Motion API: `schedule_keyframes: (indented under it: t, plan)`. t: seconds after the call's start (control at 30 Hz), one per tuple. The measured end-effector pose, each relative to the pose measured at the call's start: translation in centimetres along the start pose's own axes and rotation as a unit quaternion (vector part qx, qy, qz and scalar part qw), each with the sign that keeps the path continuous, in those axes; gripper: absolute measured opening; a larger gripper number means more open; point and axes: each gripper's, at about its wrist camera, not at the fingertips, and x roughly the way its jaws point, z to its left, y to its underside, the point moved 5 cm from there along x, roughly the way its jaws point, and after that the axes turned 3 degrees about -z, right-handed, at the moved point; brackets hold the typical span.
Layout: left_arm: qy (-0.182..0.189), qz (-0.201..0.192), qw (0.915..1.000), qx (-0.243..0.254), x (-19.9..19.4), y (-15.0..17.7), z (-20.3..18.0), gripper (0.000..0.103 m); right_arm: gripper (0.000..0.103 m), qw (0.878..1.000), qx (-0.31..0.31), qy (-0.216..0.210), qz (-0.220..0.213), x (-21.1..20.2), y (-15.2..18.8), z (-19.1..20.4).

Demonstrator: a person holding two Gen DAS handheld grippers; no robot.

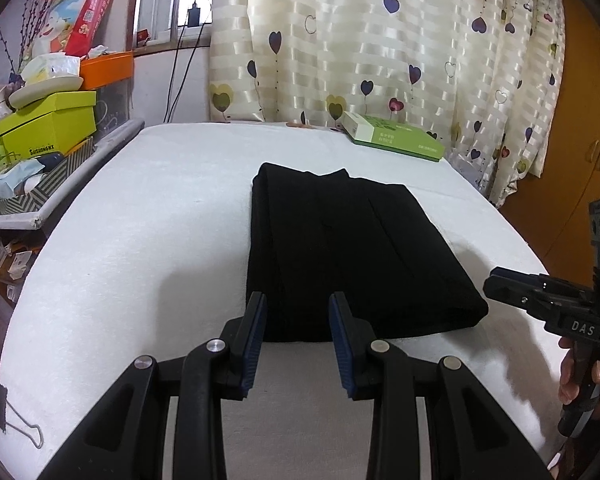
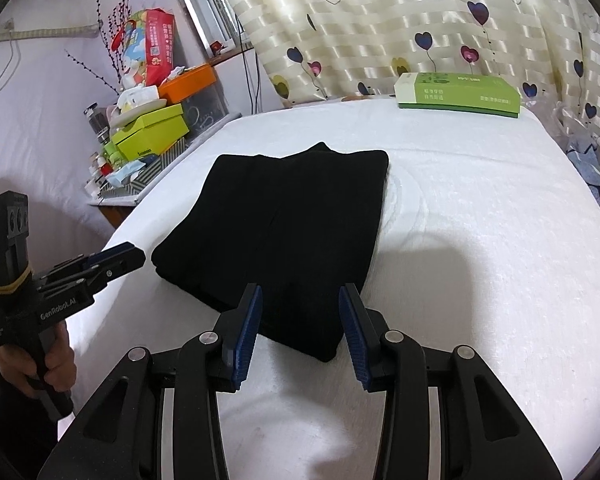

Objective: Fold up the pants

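1. The white-covered table (image 1: 140, 216) is the largest surface and carries everything else; it fills most of both wrist views.
2. The heart-print curtain (image 1: 380, 40) hangs behind the far edge of the table, across its whole width.
3. The black pants (image 1: 340, 248) lie folded into a compact rectangular stack near the middle of the table, flat on the white cover, with a slightly uneven far edge. Nothing holds them.
4. A stack of boxes (image 1: 48, 128), lime green below with orange and red ones above, stands on a shelf beside the table's left edge.
5. The green box (image 1: 392, 136) lies flat at the far right corner of the table, well apart from the pants.
6. The left gripper (image 1: 298, 312) hovers just above the near edge of the pants, its blue-padded jaws spread wide with nothing between them. In the right wrist view it appears from the side (image 2: 128, 256), off the near left corner of the pants.
7. The right gripper (image 2: 300, 304) hangs over the near right corner of the pants, jaws likewise spread and empty. In the left wrist view it (image 1: 496, 280) sits just off that same corner, and there its fingers look close together.
8. A hand (image 2: 56, 360) wraps the left gripper's handle at the near left edge of the table.
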Motion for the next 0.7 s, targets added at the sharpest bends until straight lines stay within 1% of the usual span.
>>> schedule_keyframes:
  t: [0.17,0.3,0.7]
  plan:
    - [-0.006,0.007,1.0,0.002,0.8,-0.4,0.3,0.035,0.041,1.0,-0.005,0.003,0.0,0.2,-0.2,0.0]
    - [-0.011,0.02,0.9997,0.006,2.1,-0.9,0.4,0.035,0.042,1.0,-0.008,0.014,0.007,0.9,-0.5,-0.5]
    - [-0.007,0.023,0.9996,0.012,3.9,-3.0,0.5,0.035,0.042,1.0,-0.007,0.021,0.017,2.8,-2.2,-2.1]
